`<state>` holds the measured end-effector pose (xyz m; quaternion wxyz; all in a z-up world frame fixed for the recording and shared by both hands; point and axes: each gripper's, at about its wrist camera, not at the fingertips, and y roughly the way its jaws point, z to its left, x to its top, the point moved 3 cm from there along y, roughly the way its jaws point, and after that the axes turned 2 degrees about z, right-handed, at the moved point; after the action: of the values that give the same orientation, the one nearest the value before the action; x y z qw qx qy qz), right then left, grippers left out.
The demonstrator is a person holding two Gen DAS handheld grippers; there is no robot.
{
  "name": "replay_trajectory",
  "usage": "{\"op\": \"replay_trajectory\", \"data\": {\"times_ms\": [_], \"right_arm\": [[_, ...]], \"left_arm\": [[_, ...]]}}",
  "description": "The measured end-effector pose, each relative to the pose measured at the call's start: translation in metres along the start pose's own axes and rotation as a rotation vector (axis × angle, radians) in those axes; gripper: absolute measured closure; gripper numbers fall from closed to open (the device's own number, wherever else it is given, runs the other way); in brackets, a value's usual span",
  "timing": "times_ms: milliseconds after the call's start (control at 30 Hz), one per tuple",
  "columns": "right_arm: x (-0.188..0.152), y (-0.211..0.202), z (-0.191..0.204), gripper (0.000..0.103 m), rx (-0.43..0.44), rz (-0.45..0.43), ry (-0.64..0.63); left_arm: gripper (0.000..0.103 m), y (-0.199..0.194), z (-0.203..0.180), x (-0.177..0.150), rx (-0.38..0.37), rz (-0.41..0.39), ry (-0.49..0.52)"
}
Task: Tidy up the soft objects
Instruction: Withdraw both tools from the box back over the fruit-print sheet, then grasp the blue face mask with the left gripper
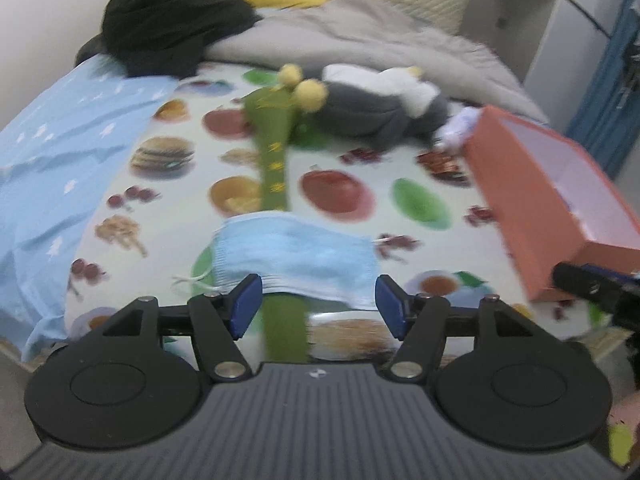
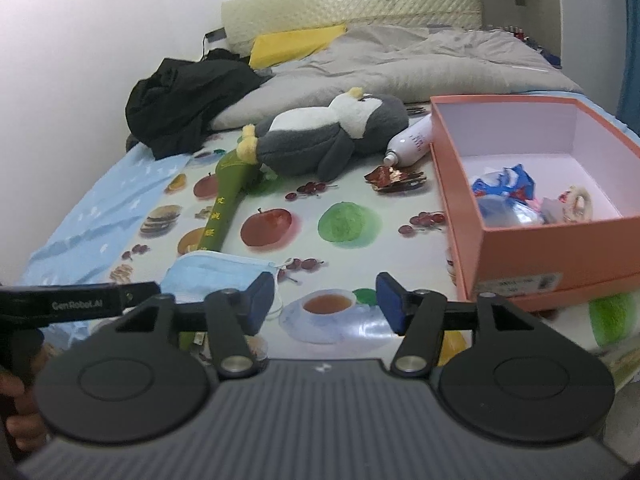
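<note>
Mask (image 1: pixel 294 256) lies on the fruit-print bedsheet (image 1: pixel 344 200); both grippers (image 1: pixel 318 306) (image 2: pixel 326 302) gape, unloaded. Only the right view reveals wrappers (image 2: pixel 506 192) inside the box (image 2: pixel 556 248).

Open right hand-held gripper (image 2: pixel 324 304) above printed sheet (image 2: pixel 344 220), near orange box (image 2: pixel 536 240).

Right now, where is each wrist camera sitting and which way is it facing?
Left wrist: behind the open left claw, low over the bed's near edge, facing the blue face mask and green stick toy; the right claw's tip shows at right.
Right wrist: behind the open right claw, facing the orange box; the left claw's bar and a hand show at left.
Shared: mask, stick toy, penguin plush, box.
</note>
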<state>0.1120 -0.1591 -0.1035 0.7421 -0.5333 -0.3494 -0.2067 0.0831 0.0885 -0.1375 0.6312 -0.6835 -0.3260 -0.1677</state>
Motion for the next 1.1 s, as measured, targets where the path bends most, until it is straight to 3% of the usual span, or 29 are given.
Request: {"op": "replay_trajectory", "data": {"times_ms": [267,700,967,1100], "right_arm": [[0.013,0.053,-0.004,0.034,-0.015,0.031,-0.009],[0.025,0.118,-0.015,0.034,-0.040,0.083,-0.040],[0.029,0.145,-0.018,0.034,-0.043,0.102,-0.054],[0.030,0.154,-0.020,0.034,-0.042,0.109,-0.055]], "left_arm": [[0.034,0.060,0.024,0.002,0.072,0.050,0.006],[0.035,0.103,0.025,0.003,0.025,0.063,-0.034],[0.063,0.107,0.026,0.004,0.020,0.056,-0.051],[0.070,0.103,0.022,0.009,0.041,0.047,-0.036]]}}
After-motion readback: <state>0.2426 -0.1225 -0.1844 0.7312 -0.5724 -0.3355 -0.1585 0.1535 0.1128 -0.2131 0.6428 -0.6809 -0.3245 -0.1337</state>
